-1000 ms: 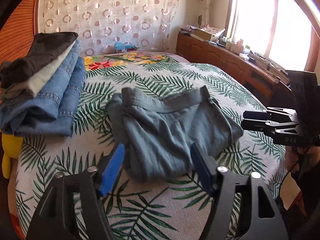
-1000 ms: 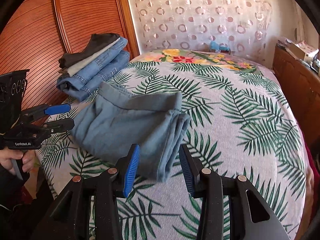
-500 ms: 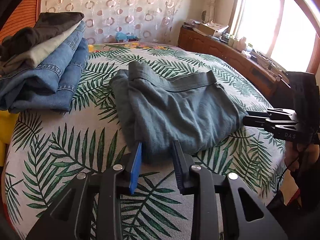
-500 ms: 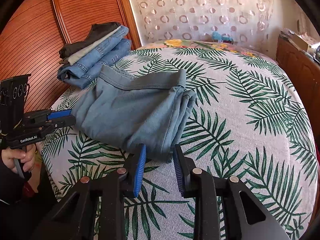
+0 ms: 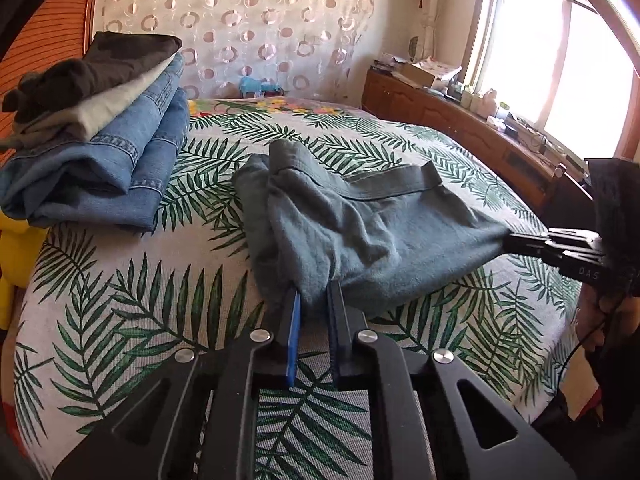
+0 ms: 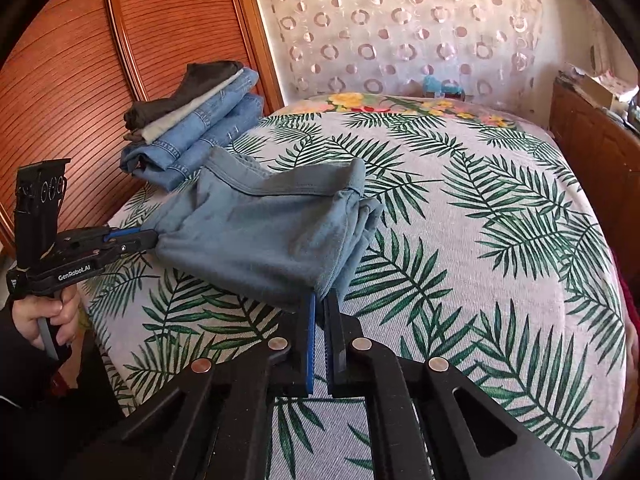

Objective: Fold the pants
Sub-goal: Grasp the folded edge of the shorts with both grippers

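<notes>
A: Where does the light come from?
B: Daylight pours through the window (image 5: 560, 76) to the right of the left hand-held gripper (image 5: 314, 300), blown out white.
A: Sharpness?
B: Fairly crisp centrally; fisheye bending and dark vignette at the corners. The bed (image 6: 500, 240) is evenly bright, shadows soft.

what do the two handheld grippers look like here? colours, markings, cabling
Both are black, angular linkage frames with silver pivot pins. The left gripper and the right gripper each have one bright blue pad and one dark ridged one. White "GenRobot.AI" lettering marks the left gripper's side; "DAS" shows on the right's. A thin black cable hangs by the right hand. Sleeves look dark.
</notes>
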`<state>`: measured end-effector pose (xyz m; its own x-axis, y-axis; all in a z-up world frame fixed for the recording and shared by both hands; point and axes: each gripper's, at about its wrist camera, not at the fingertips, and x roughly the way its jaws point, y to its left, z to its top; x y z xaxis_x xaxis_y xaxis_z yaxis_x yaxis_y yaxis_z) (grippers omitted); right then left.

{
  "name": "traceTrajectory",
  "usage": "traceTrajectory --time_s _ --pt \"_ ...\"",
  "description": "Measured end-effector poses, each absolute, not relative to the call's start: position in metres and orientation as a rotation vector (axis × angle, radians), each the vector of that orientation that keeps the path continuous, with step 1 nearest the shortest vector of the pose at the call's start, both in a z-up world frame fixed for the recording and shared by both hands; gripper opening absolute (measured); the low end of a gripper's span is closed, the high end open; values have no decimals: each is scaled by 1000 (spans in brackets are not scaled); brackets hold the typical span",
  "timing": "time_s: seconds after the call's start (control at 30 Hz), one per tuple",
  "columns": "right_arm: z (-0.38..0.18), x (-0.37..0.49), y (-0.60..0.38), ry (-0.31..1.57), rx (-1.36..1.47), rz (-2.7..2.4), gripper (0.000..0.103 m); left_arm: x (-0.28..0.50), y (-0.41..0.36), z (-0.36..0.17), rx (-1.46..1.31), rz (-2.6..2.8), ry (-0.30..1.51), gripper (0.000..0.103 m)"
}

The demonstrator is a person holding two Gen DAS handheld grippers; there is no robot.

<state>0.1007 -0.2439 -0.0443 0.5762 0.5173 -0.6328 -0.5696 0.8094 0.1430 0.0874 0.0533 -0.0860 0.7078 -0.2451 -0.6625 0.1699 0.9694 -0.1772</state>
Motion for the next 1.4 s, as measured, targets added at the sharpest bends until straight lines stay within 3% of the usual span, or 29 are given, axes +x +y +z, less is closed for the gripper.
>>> traceTrajectory --time_s 1.13,1.3,1.37,1.4 --pt "-27 24 -274 721 -68 662 3 36 24 -81 -23 -283 805 14" --pt "-20 21 -276 701 -80 649 6 37 24 -79 -24 -258 806 27" --pt "-16 19 -277 689 -82 647 6 37 25 -77 -27 -251 790 43" --pt "-14 18 -278 685 -80 647 6 36 26 -76 -31 -252 783 46"
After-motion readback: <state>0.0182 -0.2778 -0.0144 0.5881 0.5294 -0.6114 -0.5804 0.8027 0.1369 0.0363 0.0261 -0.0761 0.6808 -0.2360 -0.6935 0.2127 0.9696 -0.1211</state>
